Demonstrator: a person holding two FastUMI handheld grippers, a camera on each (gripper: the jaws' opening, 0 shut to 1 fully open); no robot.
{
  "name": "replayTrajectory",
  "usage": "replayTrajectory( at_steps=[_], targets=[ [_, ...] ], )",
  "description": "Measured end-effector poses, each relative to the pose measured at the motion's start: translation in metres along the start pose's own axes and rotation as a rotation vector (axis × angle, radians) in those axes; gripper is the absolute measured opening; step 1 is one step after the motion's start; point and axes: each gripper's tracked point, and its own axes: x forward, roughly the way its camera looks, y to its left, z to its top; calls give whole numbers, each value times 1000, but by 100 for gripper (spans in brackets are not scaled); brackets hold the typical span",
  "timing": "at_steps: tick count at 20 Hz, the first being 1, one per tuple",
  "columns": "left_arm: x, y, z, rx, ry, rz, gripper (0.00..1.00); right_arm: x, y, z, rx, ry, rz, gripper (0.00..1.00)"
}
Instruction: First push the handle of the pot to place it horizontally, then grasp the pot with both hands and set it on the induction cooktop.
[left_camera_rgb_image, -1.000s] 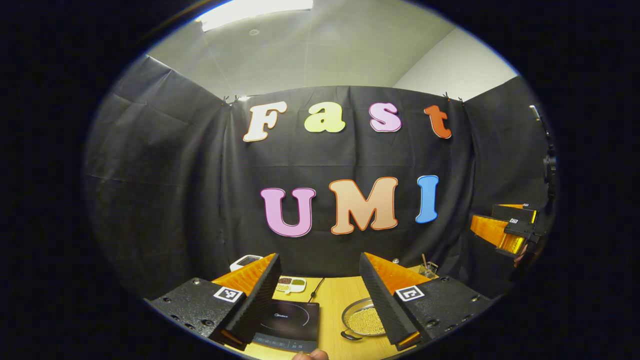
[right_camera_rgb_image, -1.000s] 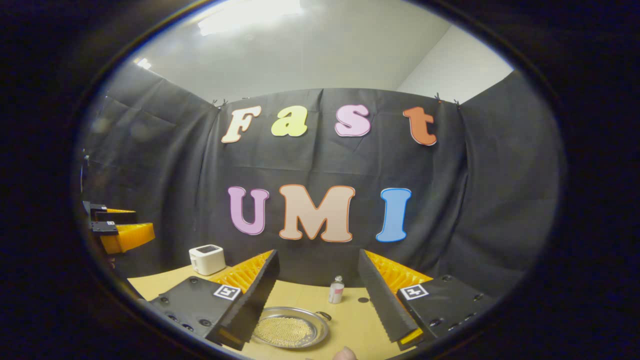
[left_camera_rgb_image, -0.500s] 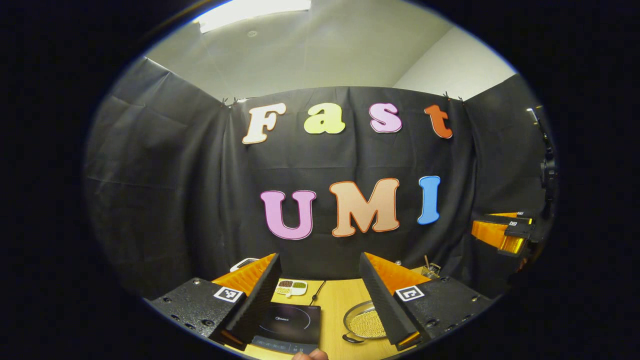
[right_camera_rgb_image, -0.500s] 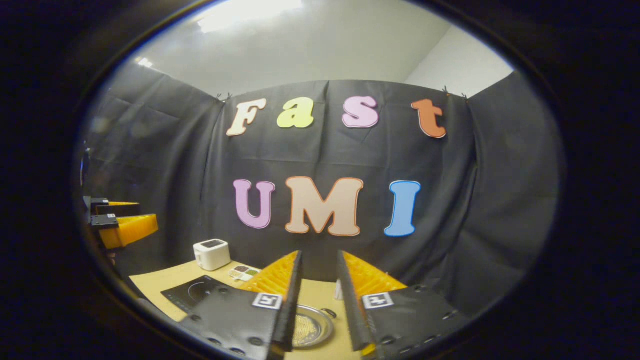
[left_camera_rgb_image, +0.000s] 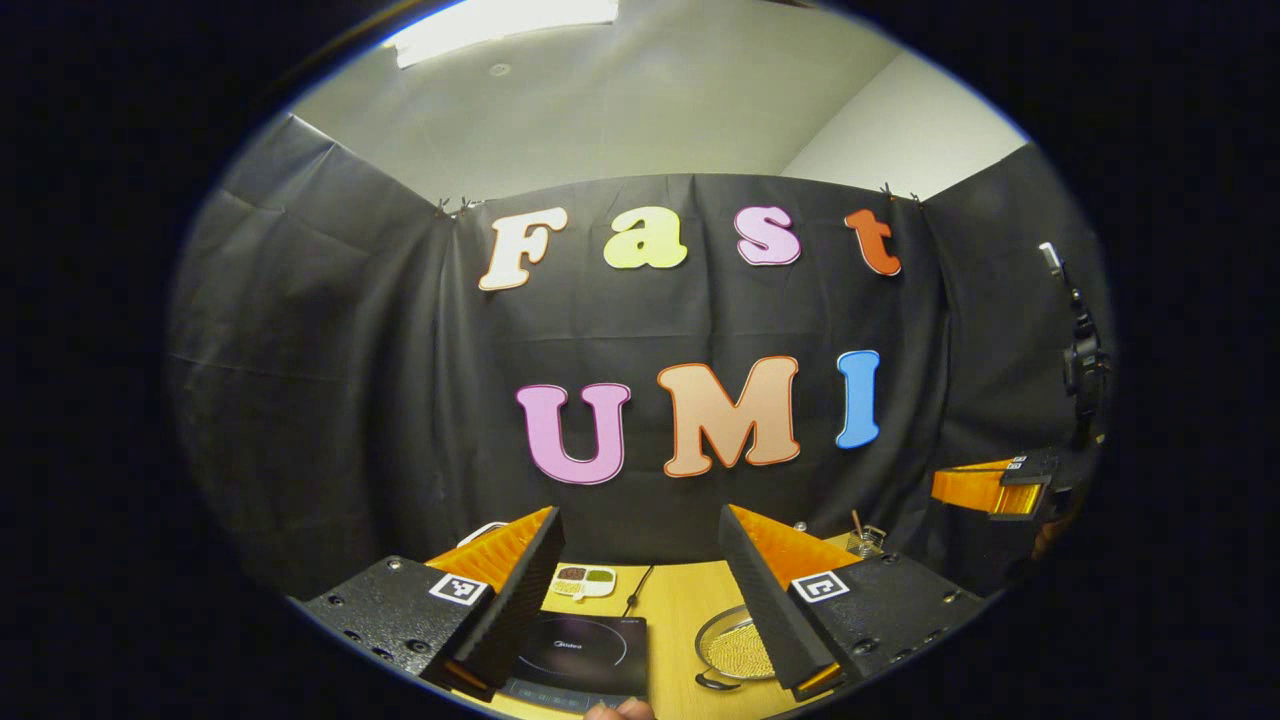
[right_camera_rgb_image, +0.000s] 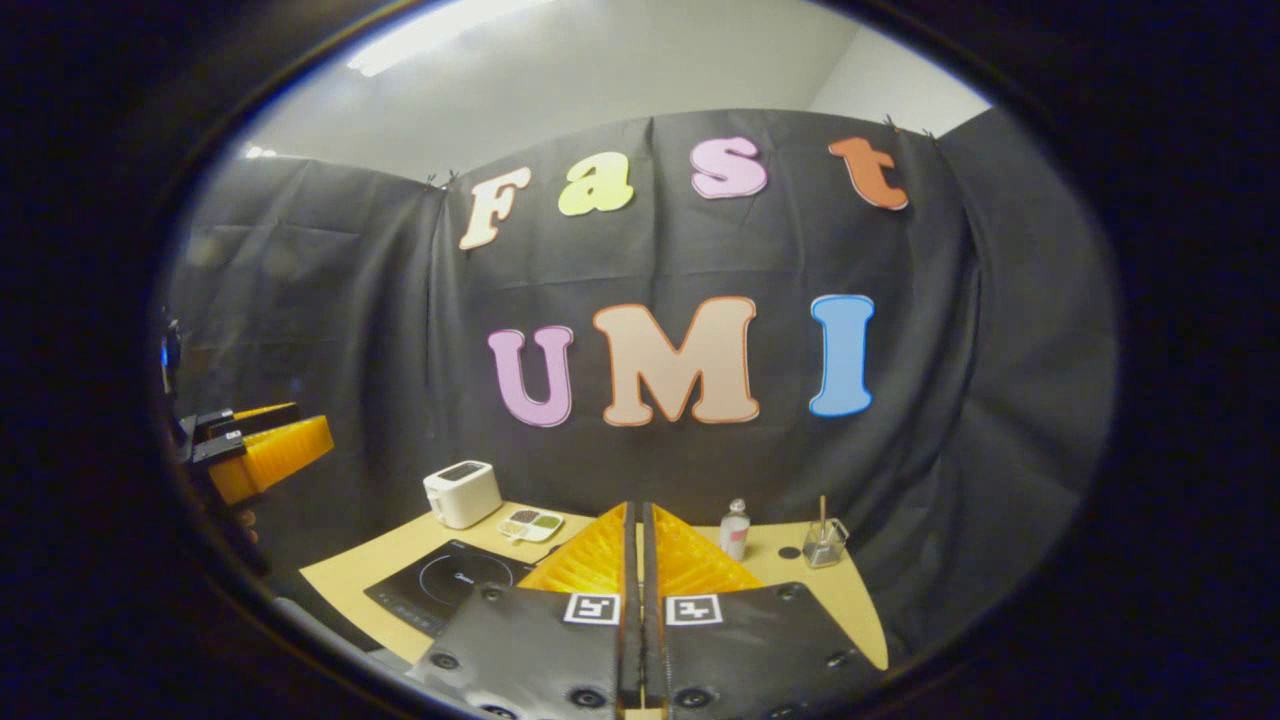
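Observation:
A shallow metal pot (left_camera_rgb_image: 738, 650) holding small yellow grains sits on the wooden table (left_camera_rgb_image: 675, 620), right of the black induction cooktop (left_camera_rgb_image: 580, 648). One dark loop handle (left_camera_rgb_image: 712, 683) points toward me at the pot's near left. My left gripper (left_camera_rgb_image: 638, 515) hovers open above the table's near side, with cooktop and pot showing between its fingers. My right gripper (right_camera_rgb_image: 640, 512) is shut on nothing, and its fingers hide the pot in the right gripper view. It also shows at far right, raised off the table (left_camera_rgb_image: 985, 487). The cooktop (right_camera_rgb_image: 450, 583) lies left of it.
A white toaster (right_camera_rgb_image: 462, 493) and a small divided dish (right_camera_rgb_image: 532, 523) stand behind the cooktop. A small bottle (right_camera_rgb_image: 735, 528) and a glass with a stick (right_camera_rgb_image: 822, 545) stand at the back right. The left gripper (right_camera_rgb_image: 265, 455) hangs at far left. A fingertip (left_camera_rgb_image: 620, 710) shows at the bottom.
My right gripper has gone from wide open to shut, and its view has drawn back, bringing more of the table into sight. My left gripper has barely moved.

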Motion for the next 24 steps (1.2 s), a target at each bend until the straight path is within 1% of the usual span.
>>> replayTrajectory(
  at_steps=[1,2,4,9,10,14,15,17,19,20,22,23,24],
  targets=[
    [3,7,-6,0,9,-12,95,5,2,-6,19,21,-15,3],
    [9,14,-3,0,-13,-26,96,12,4,-10,27,33,-33,3],
    [25,26,-6,11,-17,-54,96,21,6,-28,37,83,-78,2],
    [52,48,-32,2,-11,-140,96,40,28,-64,73,173,-147,2],
    [56,52,-38,0,-2,-151,96,43,30,-71,73,187,-167,0],
    [64,68,-63,-32,35,-199,96,53,45,-103,87,259,-228,0],
    [65,73,-73,-40,54,-207,96,53,48,-112,104,276,-244,2],
    [70,88,-80,-46,65,-202,96,54,60,-134,156,320,-258,3],
    [73,103,-88,-44,70,-186,96,56,64,-164,156,383,-273,3],
    [74,112,-94,-45,84,-171,96,55,63,-180,144,434,-288,3],
    [75,119,-109,-76,102,-166,96,56,66,-206,162,492,-292,3],
    [74,121,-114,-86,115,-170,96,57,65,-215,178,516,-307,0],
    [74,126,-121,-82,129,-167,96,56,68,-226,199,543,-310,0]
  ],
)
